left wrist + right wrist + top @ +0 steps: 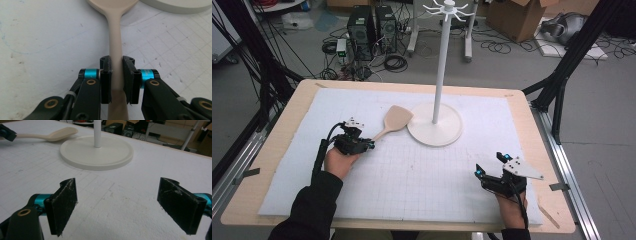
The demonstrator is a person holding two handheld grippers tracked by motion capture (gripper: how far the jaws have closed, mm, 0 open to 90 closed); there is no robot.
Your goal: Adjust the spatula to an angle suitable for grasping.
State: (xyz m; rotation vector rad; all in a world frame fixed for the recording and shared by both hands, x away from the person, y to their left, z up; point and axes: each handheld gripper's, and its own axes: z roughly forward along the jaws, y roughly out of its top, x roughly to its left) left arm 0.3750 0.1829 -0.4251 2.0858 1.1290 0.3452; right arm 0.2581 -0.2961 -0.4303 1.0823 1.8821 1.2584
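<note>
A beige spatula (394,120) lies on the white gridded mat, its blade resting against the round base of a white hook stand (434,131). My left gripper (369,145) is shut on the spatula's handle (115,37), with both jaws pressed to its sides. The handle runs straight ahead between them toward the stand base (175,6). My right gripper (490,164) rests at the mat's near right, open, with nothing between its jaws (117,202). Ahead of it are the stand base (97,152) and the spatula (57,133).
The stand's tall pole (441,60) carries hooks at its top. The mat (422,175) covers a wooden table (287,110). Behind the table, computer towers (362,25), cables and cardboard boxes (517,15) sit on the floor. Black frame struts (562,75) flank the table.
</note>
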